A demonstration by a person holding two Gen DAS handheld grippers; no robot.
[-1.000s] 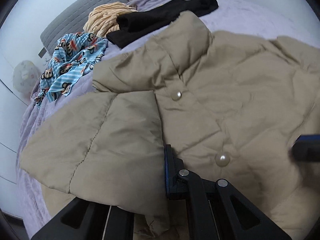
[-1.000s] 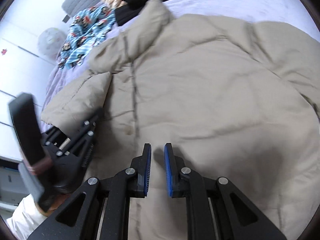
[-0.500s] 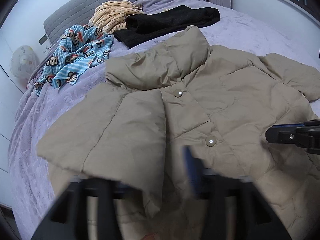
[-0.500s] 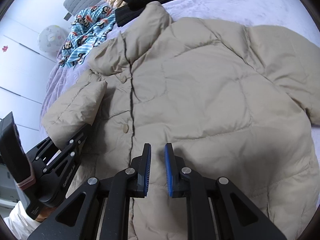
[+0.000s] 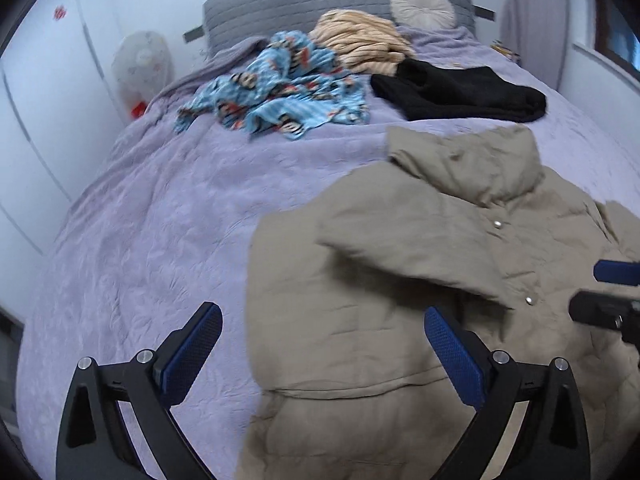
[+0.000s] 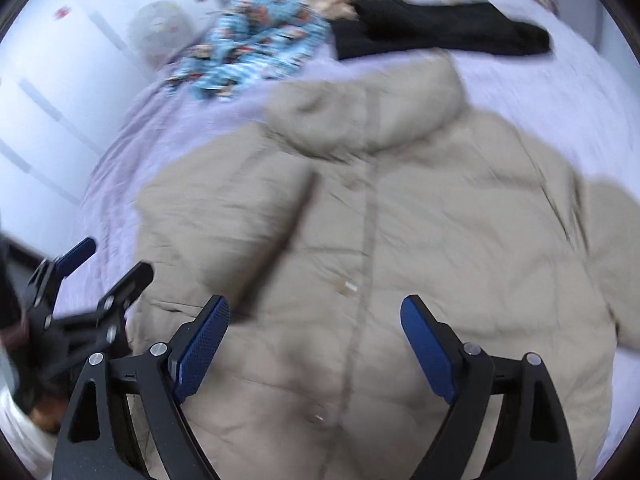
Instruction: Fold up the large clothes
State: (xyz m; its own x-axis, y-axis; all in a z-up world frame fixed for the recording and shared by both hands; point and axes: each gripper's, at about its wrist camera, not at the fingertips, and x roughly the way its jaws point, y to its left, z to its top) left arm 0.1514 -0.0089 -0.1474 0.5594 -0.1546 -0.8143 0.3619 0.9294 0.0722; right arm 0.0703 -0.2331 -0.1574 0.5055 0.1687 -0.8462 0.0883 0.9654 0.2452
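Observation:
A beige puffer jacket (image 5: 420,248) lies front-up on the purple bedspread (image 5: 160,232), collar toward the headboard, its left sleeve folded across the chest. It also fills the right wrist view (image 6: 400,220). My left gripper (image 5: 320,352) is open and empty above the jacket's left edge. My right gripper (image 6: 316,344) is open and empty above the jacket's lower front, over the snap placket. The right gripper's fingers (image 5: 608,312) show at the right edge of the left wrist view; the left gripper (image 6: 88,280) shows at the left of the right wrist view.
A blue monkey-print garment (image 5: 280,96), a tan striped garment (image 5: 360,40) and a black garment (image 5: 460,92) lie near the grey headboard (image 5: 320,0). A round cushion (image 5: 424,8) sits by it. White wardrobe doors (image 5: 40,120) stand left of the bed.
Both grippers have opened and pulled back from the jacket. The left let go of the sleeve, which now lies folded across the chest. Both views have lifted and turned left.

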